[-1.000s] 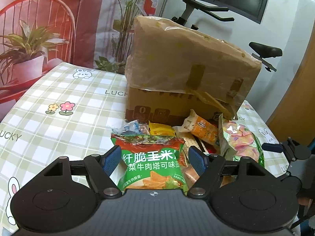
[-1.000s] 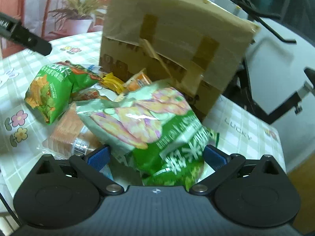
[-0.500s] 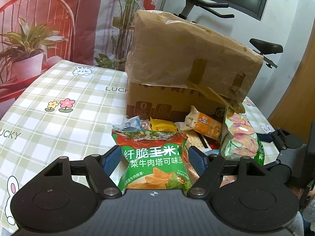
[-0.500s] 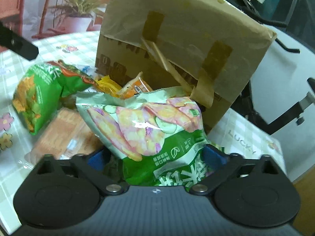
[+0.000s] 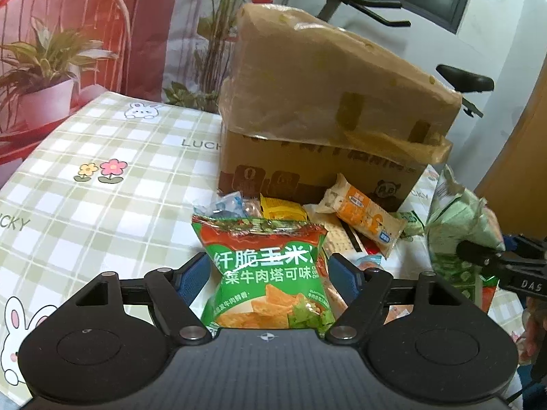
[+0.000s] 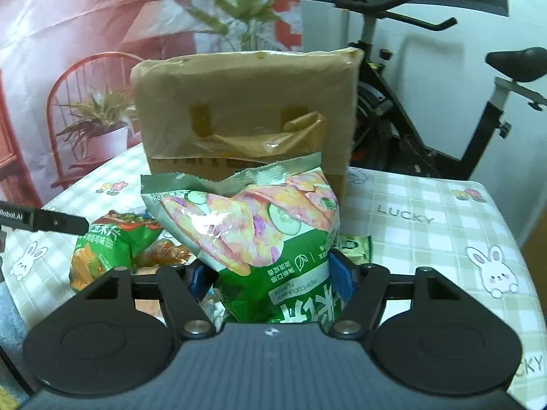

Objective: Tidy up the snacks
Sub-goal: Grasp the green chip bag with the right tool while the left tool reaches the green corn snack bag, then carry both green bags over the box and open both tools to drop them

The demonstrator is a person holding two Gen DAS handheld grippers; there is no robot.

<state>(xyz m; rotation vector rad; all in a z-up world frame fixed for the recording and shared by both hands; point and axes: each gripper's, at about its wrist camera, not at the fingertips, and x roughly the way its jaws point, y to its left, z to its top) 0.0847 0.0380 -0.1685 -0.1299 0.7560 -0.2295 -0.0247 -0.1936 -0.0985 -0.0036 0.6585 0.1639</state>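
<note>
1. On the checked tablecloth (image 5: 102,205), in front of the cardboard box (image 5: 324,157), the snack pile has lost one item. The cucumber chip bag (image 6: 259,235), which a second ago lay flat among the other packets, now stands upright and clear of the cloth.
2. Right gripper (image 6: 270,275): jaws are closing, and the blue pads meet the lower sides of the cucumber chip bag, so I read this as a grip. The view has also rolled level against the box.
3. Left gripper (image 5: 268,275): its place is unchanged. The jaws stand a shade wider than before, and the corn chip bag (image 5: 270,273) sits between them. The pads lie close along its edges, but there is no dent in the film, so I cannot tell whether it is gripped.
4. Judgement: one bag is picked and ready to be sorted, while the second is only straddled. The box looks taped shut, so where the bags should go is unclear.
5. Materials:
   - Both bags are glossy, air-filled film pillows with crimped, serrated top seams. They are likely to be slippery and to give under squeeze.
   - The orange cracker pack (image 5: 365,218) is a flat oblong.
   - The yellow sachet (image 5: 280,210) is small and crinkled.
   - The box is matte brown, wrapped in wrinkled clear tape.
</note>
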